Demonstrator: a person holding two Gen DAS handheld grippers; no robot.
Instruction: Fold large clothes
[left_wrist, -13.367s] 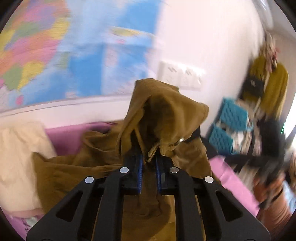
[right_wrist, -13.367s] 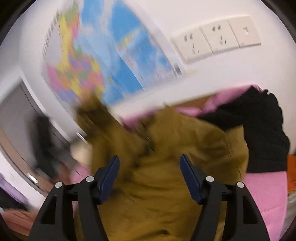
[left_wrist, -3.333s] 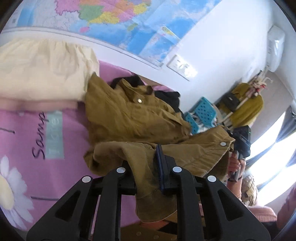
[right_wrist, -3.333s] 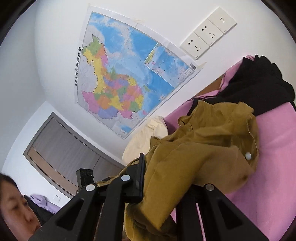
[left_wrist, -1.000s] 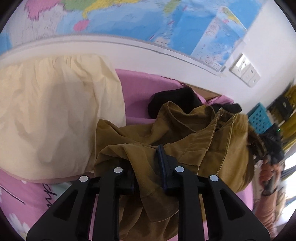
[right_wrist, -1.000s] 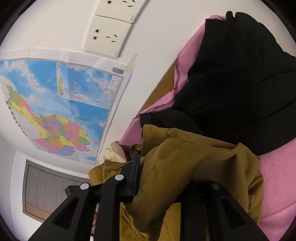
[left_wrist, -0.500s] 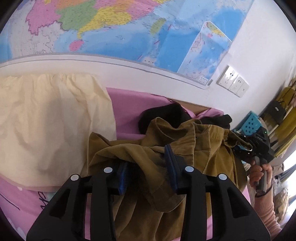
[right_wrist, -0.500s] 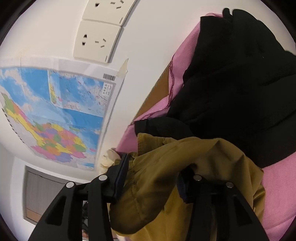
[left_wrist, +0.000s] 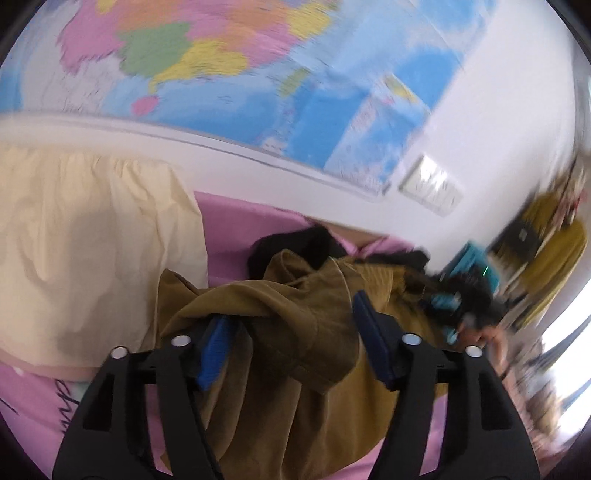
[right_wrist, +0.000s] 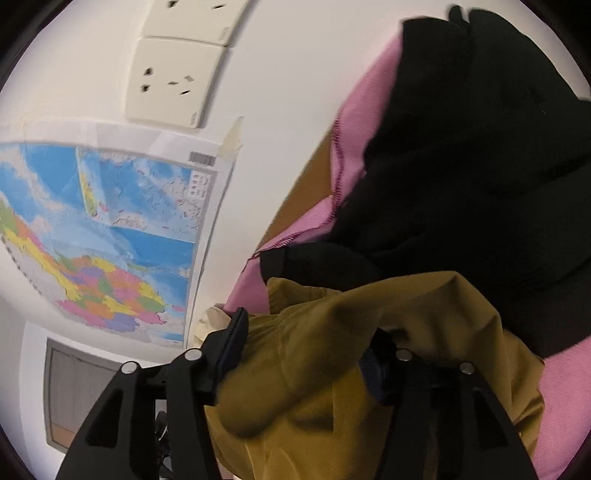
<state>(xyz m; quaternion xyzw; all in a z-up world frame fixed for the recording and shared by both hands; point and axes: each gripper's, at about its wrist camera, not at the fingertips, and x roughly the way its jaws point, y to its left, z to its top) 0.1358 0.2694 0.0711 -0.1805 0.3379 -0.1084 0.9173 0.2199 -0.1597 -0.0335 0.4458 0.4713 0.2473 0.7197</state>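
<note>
Both grippers have let go since a second ago, left gripper (left_wrist: 290, 343) and right gripper (right_wrist: 306, 350) now spread wide with the brown jacket (left_wrist: 295, 317) bunched loose between them on the pink bed (left_wrist: 240, 225), beside black clothes (right_wrist: 480, 166).

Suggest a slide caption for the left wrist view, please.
Open left gripper over the mustard jacket on the pink bedsheet.
</note>
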